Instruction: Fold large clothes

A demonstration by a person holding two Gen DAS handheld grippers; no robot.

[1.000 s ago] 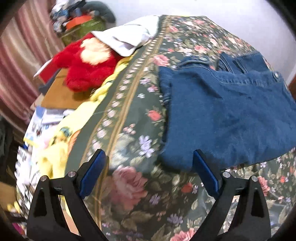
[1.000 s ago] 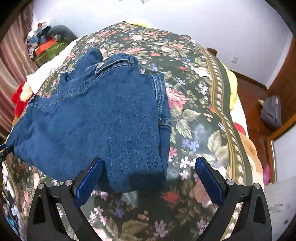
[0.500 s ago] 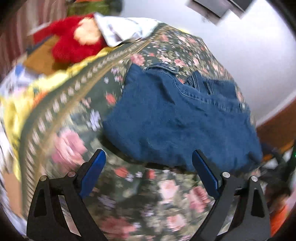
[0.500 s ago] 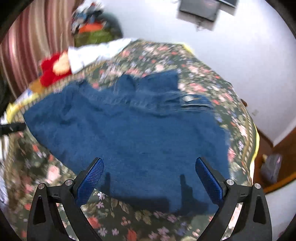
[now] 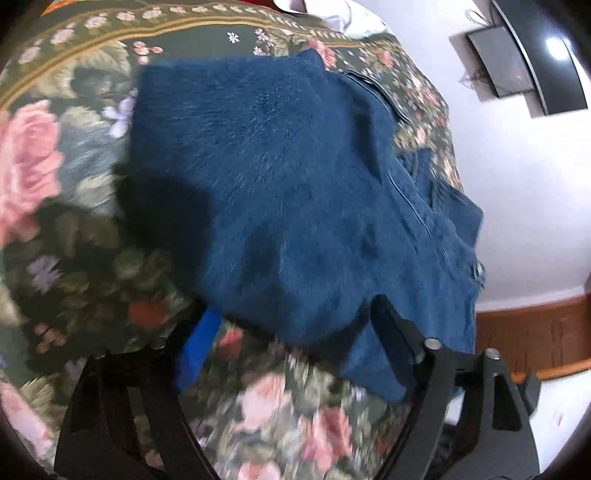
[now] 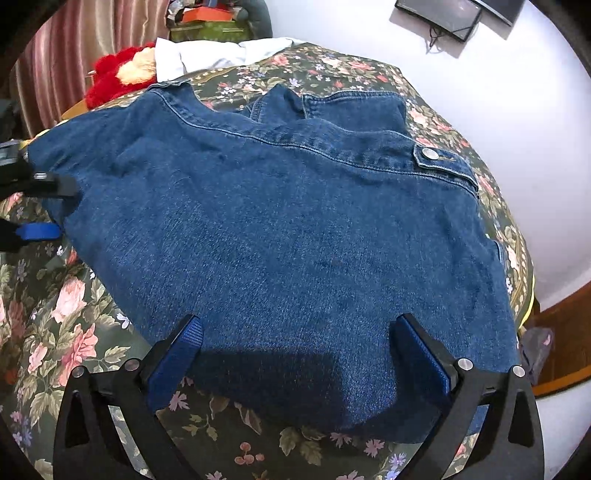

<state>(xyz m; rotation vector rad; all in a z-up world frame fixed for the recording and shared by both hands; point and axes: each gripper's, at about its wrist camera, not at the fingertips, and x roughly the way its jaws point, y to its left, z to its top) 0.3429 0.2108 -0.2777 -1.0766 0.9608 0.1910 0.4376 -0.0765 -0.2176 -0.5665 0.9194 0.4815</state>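
Note:
A folded blue denim jacket (image 6: 295, 236) lies flat on a floral bedspread (image 6: 66, 332), collar and a snap button at the far side. My right gripper (image 6: 295, 343) is open, its jaws astride the jacket's near edge. My left gripper (image 5: 295, 332) is open and low at the jacket's (image 5: 280, 192) side edge; its right finger (image 5: 395, 339) lies against the cloth. It also shows in the right wrist view at the jacket's left edge (image 6: 37, 206). The left wrist view is blurred.
A red plush toy (image 6: 118, 74) and white cloth (image 6: 221, 51) lie at the bed's far left. A striped curtain (image 6: 74, 48) hangs behind. A wall screen (image 6: 443, 18) and wooden floor (image 6: 561, 332) are to the right.
Both grippers have swung round and dropped closer to the jacket. The left one has moved from beside the bed's edge onto the jacket's side edge. Both have stayed open.

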